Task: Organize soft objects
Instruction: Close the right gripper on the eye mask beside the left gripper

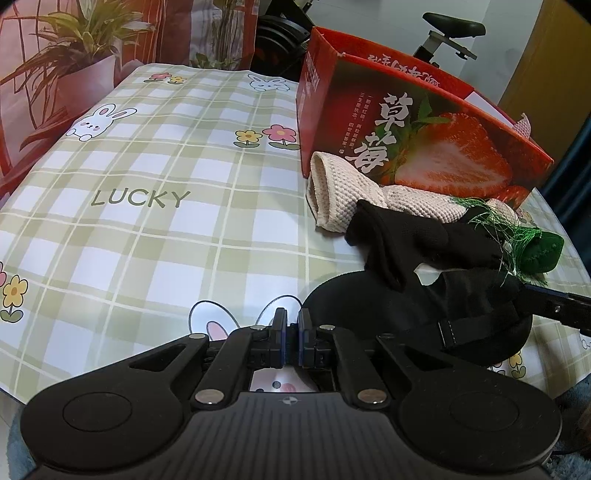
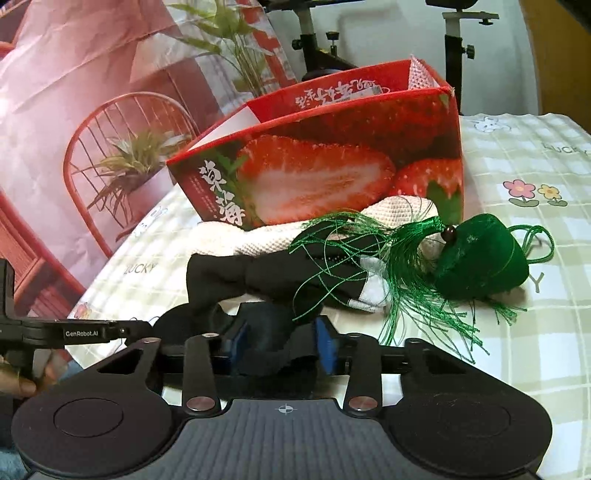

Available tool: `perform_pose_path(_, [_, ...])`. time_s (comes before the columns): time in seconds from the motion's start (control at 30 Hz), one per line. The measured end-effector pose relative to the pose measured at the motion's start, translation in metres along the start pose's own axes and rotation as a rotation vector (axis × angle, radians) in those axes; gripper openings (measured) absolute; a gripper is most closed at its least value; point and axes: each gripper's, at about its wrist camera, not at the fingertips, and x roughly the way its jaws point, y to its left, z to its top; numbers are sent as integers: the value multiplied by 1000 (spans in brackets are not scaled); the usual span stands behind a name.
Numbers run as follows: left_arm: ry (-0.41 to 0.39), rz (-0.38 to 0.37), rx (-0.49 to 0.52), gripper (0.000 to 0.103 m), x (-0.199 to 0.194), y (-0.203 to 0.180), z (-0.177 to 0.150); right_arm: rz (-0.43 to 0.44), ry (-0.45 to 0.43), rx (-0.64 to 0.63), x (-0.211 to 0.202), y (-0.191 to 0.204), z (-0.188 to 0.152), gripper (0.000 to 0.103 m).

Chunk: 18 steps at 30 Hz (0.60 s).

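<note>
A red strawberry box (image 1: 417, 122) stands open on the table; it also shows in the right wrist view (image 2: 332, 166). In front of it lie a cream knitted cloth (image 1: 343, 192), a black sock (image 1: 406, 236), a green tasselled pouch (image 2: 476, 254) and a black eye mask (image 1: 406, 317). My left gripper (image 1: 291, 332) is shut and empty, low over the tablecloth just left of the mask. My right gripper (image 2: 280, 343) has its blue pads around the black eye mask's (image 2: 273, 347) strap; the pads look closed onto it.
The table carries a green checked cloth (image 1: 147, 206) with rabbits and flowers. A printed backdrop of red chairs and plants (image 2: 110, 129) hangs behind. An exercise bike (image 1: 450, 33) stands beyond the box.
</note>
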Motion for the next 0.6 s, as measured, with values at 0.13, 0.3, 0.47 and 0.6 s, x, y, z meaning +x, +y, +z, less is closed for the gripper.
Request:
perform_pose_path(0.13, [-1,3,7,7,0,-1,0,5,18,13,4,-2,-2,33])
perform_pose_path(0.3, [-4,9,26,7,0,-4,-1,15,40,25,10,-2,-6,35])
perform_pose_path(0.47, [-4,6,22,7,0,-4,-1,-52,74,44,16,-8,-8,37])
perform_pose_path(0.6, [-4,3,16,7,1,-2,-1,-62,77,49,16,-11,-9,20])
